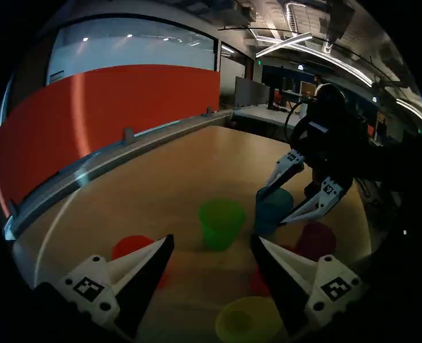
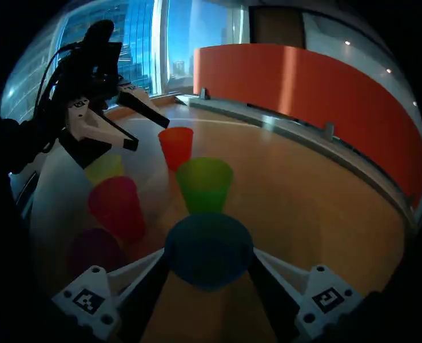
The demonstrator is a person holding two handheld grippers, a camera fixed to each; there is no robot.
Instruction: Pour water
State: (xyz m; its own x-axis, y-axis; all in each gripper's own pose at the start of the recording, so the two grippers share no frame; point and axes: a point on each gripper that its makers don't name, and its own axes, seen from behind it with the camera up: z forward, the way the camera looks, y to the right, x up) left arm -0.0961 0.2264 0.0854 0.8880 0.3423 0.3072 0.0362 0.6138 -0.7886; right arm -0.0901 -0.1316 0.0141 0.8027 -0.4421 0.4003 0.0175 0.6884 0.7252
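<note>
A teal cup (image 2: 209,251) sits between the fingers of my right gripper (image 2: 209,255), which press on both its sides. In the left gripper view the same teal cup (image 1: 275,207) shows with my right gripper (image 1: 271,210) closed around it, low over the wooden table (image 1: 171,177). A green cup (image 1: 221,220) stands just ahead of my left gripper (image 1: 211,243), which is open and holds nothing. In the right gripper view my left gripper (image 2: 150,135) hangs open above the yellow cup (image 2: 103,167). I cannot tell whether any cup holds water.
Around the green cup (image 2: 204,183) stand an orange cup (image 2: 175,146), a pink cup (image 2: 115,206) and a purple cup (image 2: 94,248). An orange partition wall (image 1: 114,108) with a ledge runs along the table's far side.
</note>
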